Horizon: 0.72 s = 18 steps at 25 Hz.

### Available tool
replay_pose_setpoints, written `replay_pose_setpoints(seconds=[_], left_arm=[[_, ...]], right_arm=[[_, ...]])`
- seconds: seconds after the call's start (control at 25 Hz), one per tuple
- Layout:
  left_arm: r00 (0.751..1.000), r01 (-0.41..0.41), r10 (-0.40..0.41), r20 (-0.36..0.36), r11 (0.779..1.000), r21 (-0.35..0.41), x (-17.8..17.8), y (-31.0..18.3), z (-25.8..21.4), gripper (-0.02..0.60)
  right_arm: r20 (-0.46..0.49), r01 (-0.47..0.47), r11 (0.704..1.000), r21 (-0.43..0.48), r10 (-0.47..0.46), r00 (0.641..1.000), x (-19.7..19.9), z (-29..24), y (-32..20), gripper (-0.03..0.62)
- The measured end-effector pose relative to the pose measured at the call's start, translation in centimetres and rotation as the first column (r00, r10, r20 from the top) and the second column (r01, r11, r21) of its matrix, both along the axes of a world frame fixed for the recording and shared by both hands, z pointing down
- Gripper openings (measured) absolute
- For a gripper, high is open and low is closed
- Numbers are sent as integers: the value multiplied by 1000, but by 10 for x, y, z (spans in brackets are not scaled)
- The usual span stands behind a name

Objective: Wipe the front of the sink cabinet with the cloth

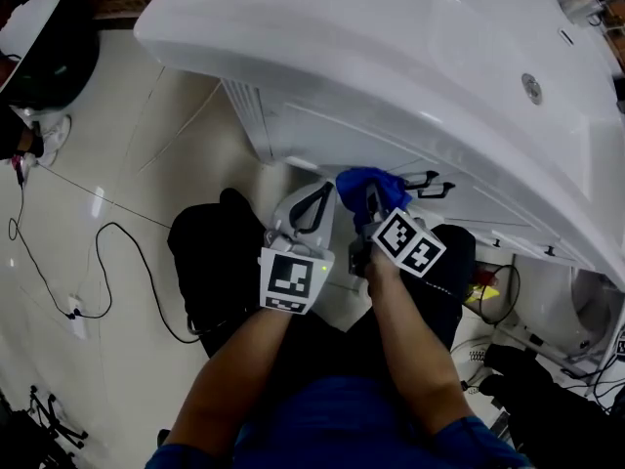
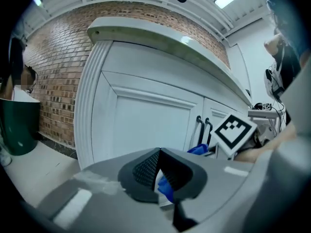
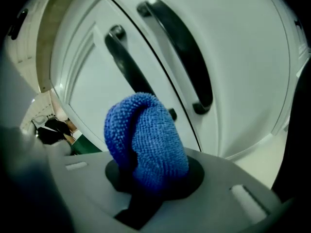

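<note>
**Figure: front of a white panelled sink cabinet (image 2: 146, 115), with a person working low before it.**

- **Right tongs:** The right tongs (image 1: 374, 203) are clenching a bunched blue knitted microfibre cloth (image 3: 146, 140), which is bulging out past their tips.
- **Cloth position:** The cloth is sitting just ahead of the right tongs. It is in front of the seam between the two cabinet doors and just beside the pair of dark bar handles (image 3: 181, 52). Whether it is pressing on the door surface cannot be told.
- **Left tongs:** The left tongs (image 2: 159, 153) are clenched tip to tip, gripping nothing. They are hovering just to the left of the right tongs, pointing at the left door panel but apart from it.
- **Marker cube:** The right tongs' square-patterned marker cube (image 2: 233, 132) is showing to the right of the left tongs, in front of the handles.
- **Sink:** A glossy white sink basin (image 1: 391, 47) is overhanging both tongs. Its small round metal drain (image 1: 530, 87) is lying well beyond the right tongs.
- **Surroundings:** To the left of the left tongs, a red brick wall (image 2: 53, 72) is running back from the cabinet's fluted corner. A dark green bin (image 2: 19, 125) is standing against the wall on pale glossy floor tiles (image 1: 117, 164). A thin black cable (image 1: 127, 252) is trailing across the floor, also to the left of the left tongs.
</note>
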State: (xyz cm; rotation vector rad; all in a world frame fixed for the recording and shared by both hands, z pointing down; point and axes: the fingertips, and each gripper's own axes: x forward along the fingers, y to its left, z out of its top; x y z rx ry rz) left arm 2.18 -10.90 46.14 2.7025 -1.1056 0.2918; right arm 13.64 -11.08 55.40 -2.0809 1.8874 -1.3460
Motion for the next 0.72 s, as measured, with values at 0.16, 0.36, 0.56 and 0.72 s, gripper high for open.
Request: replay_pose_setpoints(seconds=[0.16, 0.36, 0.56, 0.72], left_arm=[[1000, 1, 0, 15, 999, -35, -4, -7, 8, 2], [999, 9, -7, 38, 999, -54, -8, -11, 15, 2], [999, -12, 16, 51, 998, -63, -1, -7, 20, 2], [998, -18, 21, 57, 998, -63, -4, -12, 22, 2]], right_arm=[[-19, 7, 994, -106, -9, 1000, 5, 51, 1, 71], [-7, 52, 976, -213, -54, 998, 0, 107, 2, 71], [-30, 79, 954, -291, -91, 995, 9, 138, 10, 71], [-16, 94, 959, -269, -102, 995, 1, 133, 10, 72]])
